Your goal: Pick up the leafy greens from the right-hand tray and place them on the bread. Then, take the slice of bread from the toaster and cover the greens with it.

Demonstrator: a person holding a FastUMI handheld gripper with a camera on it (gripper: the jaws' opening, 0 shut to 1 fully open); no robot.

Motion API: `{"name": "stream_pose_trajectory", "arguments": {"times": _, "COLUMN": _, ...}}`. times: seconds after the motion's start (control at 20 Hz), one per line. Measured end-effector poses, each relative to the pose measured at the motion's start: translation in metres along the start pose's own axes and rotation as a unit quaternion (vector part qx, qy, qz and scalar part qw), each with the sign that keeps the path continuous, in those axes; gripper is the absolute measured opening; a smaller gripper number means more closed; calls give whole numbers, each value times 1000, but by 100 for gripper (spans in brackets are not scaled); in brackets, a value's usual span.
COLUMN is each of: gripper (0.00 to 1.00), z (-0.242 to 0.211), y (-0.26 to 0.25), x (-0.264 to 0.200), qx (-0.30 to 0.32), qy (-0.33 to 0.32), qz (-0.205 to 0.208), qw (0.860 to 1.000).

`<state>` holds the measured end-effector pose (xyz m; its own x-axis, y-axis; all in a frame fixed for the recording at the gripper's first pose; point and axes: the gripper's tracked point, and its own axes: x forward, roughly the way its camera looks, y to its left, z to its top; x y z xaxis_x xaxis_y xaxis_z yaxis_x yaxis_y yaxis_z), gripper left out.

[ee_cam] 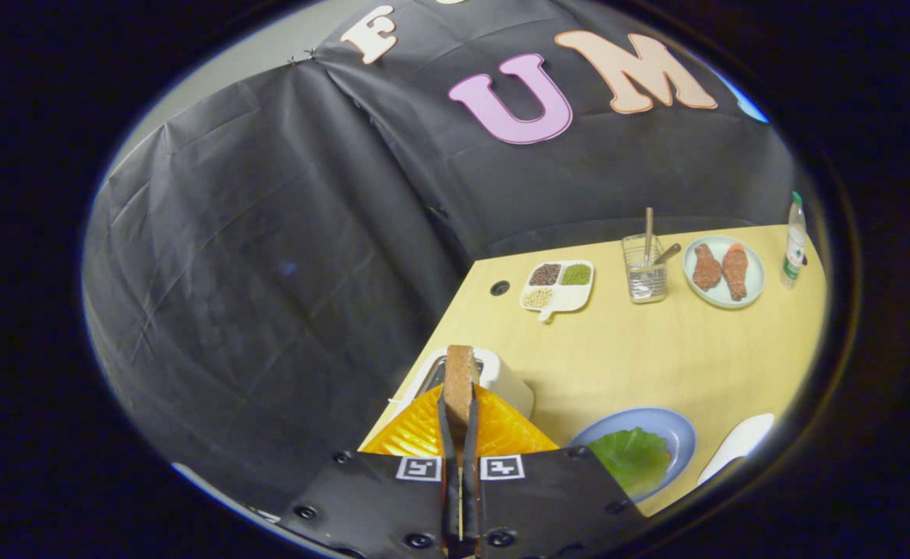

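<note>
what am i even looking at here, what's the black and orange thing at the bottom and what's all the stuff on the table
The camera rides on a hand-held gripper and looks forward along its two fingers, the orange and black parts at the bottom. The fingers are shut on a slice of bread, held on edge just above a white toaster. Beside them, on the yellow table, a blue plate holds a green leaf, with a white tray next to it. Farther off stand a divided dish of grains, a clear holder with utensils, a plate with two brown meat pieces and a bottle.
</note>
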<state>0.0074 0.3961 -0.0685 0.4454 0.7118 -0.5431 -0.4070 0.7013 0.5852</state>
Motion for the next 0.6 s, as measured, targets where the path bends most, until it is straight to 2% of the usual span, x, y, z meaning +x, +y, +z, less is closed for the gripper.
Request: {"name": "stream_pose_trajectory", "arguments": {"times": 0.6, "gripper": 4, "z": -40, "y": -65, "x": -20, "qx": 28, "qy": 27, "qz": -49, "qw": 998}}
